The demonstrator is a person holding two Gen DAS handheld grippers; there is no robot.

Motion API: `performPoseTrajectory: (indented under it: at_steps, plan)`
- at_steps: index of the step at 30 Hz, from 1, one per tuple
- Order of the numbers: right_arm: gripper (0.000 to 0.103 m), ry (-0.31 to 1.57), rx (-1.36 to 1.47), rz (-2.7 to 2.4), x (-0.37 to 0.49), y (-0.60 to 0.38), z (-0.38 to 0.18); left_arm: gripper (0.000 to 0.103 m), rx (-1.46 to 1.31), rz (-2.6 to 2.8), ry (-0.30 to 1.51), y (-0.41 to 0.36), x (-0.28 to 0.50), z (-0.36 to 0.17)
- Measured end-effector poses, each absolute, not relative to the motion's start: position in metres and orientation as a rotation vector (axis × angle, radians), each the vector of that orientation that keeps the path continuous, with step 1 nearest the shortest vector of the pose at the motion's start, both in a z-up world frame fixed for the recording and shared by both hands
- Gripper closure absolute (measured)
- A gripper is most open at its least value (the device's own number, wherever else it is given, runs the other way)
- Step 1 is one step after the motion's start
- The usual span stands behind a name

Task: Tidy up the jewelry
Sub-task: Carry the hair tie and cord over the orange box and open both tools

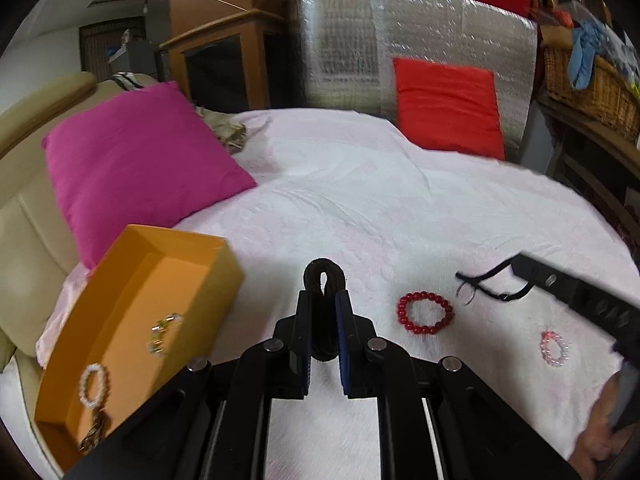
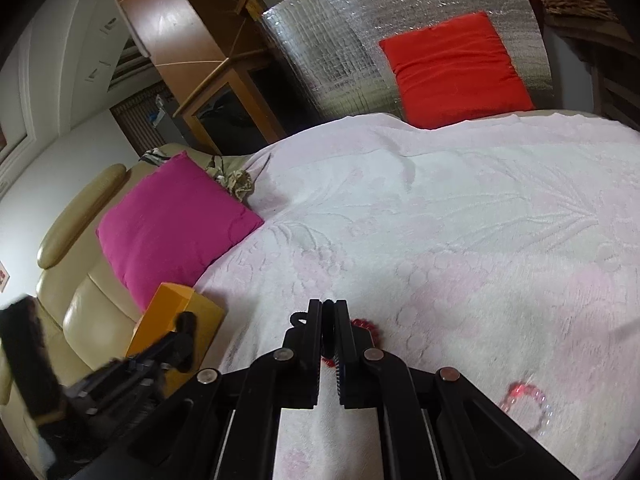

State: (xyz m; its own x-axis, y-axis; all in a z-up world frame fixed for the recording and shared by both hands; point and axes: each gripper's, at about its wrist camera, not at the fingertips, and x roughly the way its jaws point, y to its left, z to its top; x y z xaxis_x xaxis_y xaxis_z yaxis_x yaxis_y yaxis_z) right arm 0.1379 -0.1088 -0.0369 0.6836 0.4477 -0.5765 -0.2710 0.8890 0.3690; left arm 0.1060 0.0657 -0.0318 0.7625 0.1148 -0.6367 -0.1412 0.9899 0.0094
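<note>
Left gripper (image 1: 323, 304) clamps brown scrunchie (image 1: 324, 276); labels seemingly unreadable.

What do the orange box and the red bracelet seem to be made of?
The orange box looks like matte cardboard: flat thin walls, sharp folded corners, no shine. The red bracelet looks like glossy round beads, glass or plastic; small highlights show, but which one cannot be told.

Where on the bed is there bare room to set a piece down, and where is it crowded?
Free: the white bedspread between the magenta pillow and red pillow. Crowded: the near strip, where the red bead bracelet, pink bracelet and both grippers sit, left gripper and right gripper. The orange box already holds bracelets.
</note>
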Motion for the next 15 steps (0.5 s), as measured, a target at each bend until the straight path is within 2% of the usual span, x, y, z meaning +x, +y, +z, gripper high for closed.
performPoseTrajectory:
  at_steps: [7, 15]
  plan:
    - [0.096, 0.732, 0.195, 0.528, 0.114, -0.043, -0.03, 0.092, -0.078, 0.214, 0.613, 0.131, 0.045, 0.024]
    - [0.096, 0.749, 0.096, 0.726, 0.095, 0.073, -0.008, 0.092, -0.161, 0.357, 0.602, 0.244, 0.003, 0.043]
